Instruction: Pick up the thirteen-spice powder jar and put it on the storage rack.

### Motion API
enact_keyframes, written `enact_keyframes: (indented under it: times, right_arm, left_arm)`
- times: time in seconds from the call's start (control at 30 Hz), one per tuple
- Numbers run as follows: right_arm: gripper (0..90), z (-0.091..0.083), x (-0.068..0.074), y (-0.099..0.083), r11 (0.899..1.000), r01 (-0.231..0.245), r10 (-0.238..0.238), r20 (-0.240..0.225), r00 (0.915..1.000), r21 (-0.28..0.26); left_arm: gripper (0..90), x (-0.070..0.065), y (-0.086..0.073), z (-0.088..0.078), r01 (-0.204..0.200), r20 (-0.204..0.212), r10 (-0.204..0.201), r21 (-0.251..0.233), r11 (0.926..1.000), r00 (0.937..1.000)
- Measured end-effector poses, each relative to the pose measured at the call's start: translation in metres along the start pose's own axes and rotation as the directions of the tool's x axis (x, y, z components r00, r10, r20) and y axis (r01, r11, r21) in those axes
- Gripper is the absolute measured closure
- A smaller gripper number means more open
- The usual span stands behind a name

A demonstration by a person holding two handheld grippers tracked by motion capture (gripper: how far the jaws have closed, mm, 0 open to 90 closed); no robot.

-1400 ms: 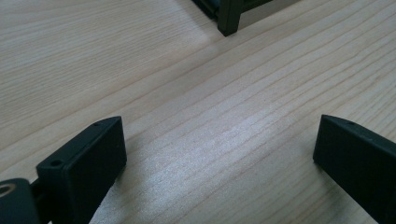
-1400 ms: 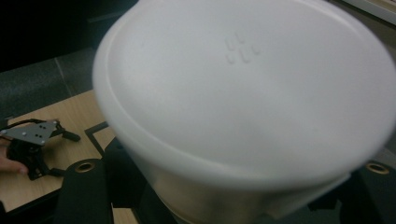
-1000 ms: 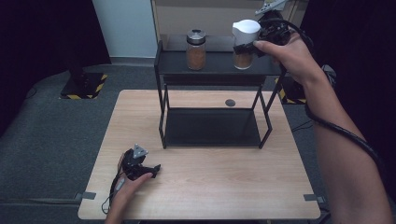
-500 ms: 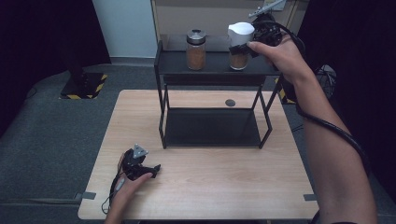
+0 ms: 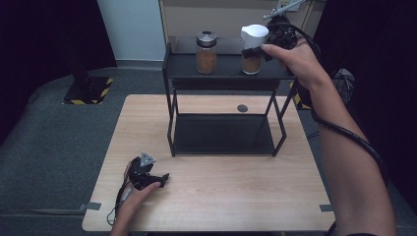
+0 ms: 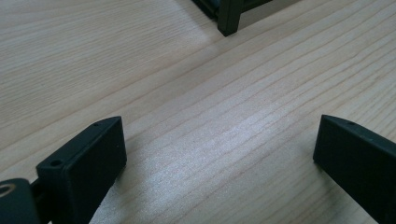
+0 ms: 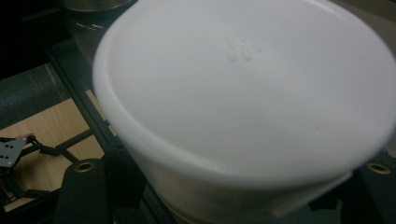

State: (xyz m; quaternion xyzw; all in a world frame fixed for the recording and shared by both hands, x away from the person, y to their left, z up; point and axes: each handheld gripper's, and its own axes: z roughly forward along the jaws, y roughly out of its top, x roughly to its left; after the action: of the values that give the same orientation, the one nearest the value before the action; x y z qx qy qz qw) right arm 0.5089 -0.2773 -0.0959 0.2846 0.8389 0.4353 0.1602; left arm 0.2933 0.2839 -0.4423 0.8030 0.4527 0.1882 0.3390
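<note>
In the high view, the right claw [image 5: 268,49] is gripping a white lid [image 5: 254,35] at the top of a jar [image 5: 251,63] that is standing on the top shelf of a black rack [image 5: 223,73] — a second jar [image 5: 206,52] is standing to its left, well apart. The left claw [image 5: 147,172] is resting on the bench [image 5: 221,196] near its front left corner, in the person's hand. In the left gripper view, its jaws are standing wide apart over bare wood, grasping nothing. In the right gripper view, the white lid [image 7: 247,88] is sitting between the black jaws — clenched on its rim.
</note>
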Motion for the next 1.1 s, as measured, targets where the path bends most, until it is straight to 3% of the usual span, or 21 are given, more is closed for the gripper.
enact_keyframes:
  times: [0.53, 0.67, 0.9, 1.1]
  right_arm:
    - [29.3, 0.003, 0.002, -0.003, 1.000, -0.010, 0.010, 0.016, 0.9998, -0.005]
    - [19.3, 0.002, 0.003, -0.002, 1.000, -0.015, 0.015, 0.032, 0.9994, -0.001]
    - [10.3, -0.007, 0.008, -0.003, 1.000, -0.001, 0.001, 0.047, 0.9989, -0.014]
    - [7.1, -0.014, 0.017, 0.001, 0.999, 0.044, -0.044, 0.066, 0.9968, 0.011]
  left_arm:
    - [1.3, 0.000, 0.000, 0.000, 0.000, 0.000, 0.000, 0.000, 1.0000, 1.0000]
    - [1.3, 0.000, 0.000, 0.000, 0.000, 0.000, 0.000, 0.000, 1.0000, 1.0000]
    - [1.3, 0.000, 0.000, 0.000, 0.000, 0.000, 0.000, 0.000, 1.0000, 1.0000]
    - [1.3, 0.000, 0.000, 0.000, 0.000, 0.000, 0.000, 0.000, 1.0000, 1.0000]
